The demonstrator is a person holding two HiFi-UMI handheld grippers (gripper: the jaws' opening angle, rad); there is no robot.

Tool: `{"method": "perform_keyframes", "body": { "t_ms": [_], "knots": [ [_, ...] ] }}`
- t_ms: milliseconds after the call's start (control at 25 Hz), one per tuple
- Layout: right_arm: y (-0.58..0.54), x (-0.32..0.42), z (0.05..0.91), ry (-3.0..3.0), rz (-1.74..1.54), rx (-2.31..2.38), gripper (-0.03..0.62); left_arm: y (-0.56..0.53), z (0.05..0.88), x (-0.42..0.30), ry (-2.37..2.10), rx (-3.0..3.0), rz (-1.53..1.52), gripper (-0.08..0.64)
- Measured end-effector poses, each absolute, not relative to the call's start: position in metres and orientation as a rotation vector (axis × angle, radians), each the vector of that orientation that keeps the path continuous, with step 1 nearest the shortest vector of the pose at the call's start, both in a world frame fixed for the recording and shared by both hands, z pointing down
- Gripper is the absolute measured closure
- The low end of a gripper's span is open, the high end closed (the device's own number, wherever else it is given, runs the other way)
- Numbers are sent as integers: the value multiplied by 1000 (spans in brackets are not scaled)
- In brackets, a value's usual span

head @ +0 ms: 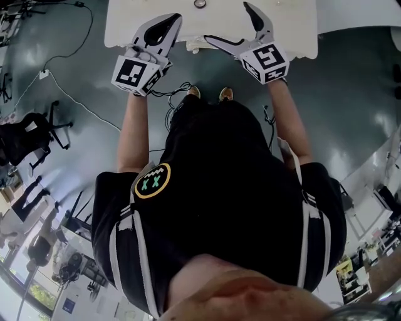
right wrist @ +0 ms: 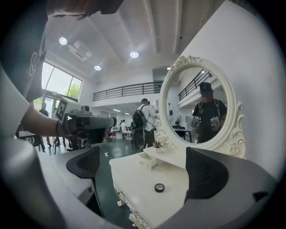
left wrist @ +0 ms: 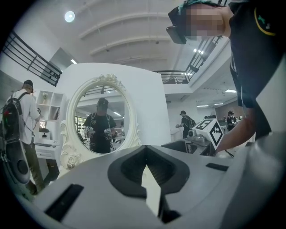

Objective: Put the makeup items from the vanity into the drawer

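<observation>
A small round black makeup item (right wrist: pixel 159 188) lies on the white vanity top (right wrist: pixel 134 179); in the head view it (head: pixel 200 4) sits near the far edge of the vanity (head: pixel 125 25). My right gripper (right wrist: pixel 145 170) stands wide open over the top with nothing between its fingers; the item lies apart, just below the gap. The head view shows this gripper (head: pixel 227 22) open at the vanity's front edge. My left gripper (head: pixel 170 24) is shut and empty at the front left; its jaws (left wrist: pixel 147 172) meet in its own view.
An oval mirror (right wrist: pixel 201 107) in an ornate white frame stands at the back of the vanity, also facing the left gripper as the mirror (left wrist: pixel 103 118). A small white drawer box (right wrist: pixel 147 159) sits on the top. People walk in the hall behind. Cables lie on the grey floor (head: pixel 62 81).
</observation>
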State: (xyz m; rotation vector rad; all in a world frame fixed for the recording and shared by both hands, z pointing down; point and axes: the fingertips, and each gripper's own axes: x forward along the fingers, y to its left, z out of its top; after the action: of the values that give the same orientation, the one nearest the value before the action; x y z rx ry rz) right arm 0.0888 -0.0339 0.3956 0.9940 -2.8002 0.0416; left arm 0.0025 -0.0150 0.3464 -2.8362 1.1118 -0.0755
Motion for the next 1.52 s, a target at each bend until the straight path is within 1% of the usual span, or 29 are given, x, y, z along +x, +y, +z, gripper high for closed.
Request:
{"method": "perform_keyframes", "body": {
  "t_ms": [280,480,760,1000,1240,1520],
  "knots": [
    [-67,87,425,-2780,88,966,-6,-24,361,3,1168,-2846,-105,541],
    [-108,66,460,-2738,146,970,-6,-51,372,-15,1161,-2873,-95,541],
    [-177,28,542,-2613,206,978,-6,-104,389,-53,1150,-2922,-78,541],
    [-215,20,613,-2460,287,976,-5,-141,402,-76,1121,-2985,-64,541],
    [-232,20,658,-2336,348,995,6,-167,408,-98,1086,-3026,-49,541],
    [-234,18,677,-2254,368,989,51,-183,408,-104,1209,-2989,-53,541]
  ]
}}
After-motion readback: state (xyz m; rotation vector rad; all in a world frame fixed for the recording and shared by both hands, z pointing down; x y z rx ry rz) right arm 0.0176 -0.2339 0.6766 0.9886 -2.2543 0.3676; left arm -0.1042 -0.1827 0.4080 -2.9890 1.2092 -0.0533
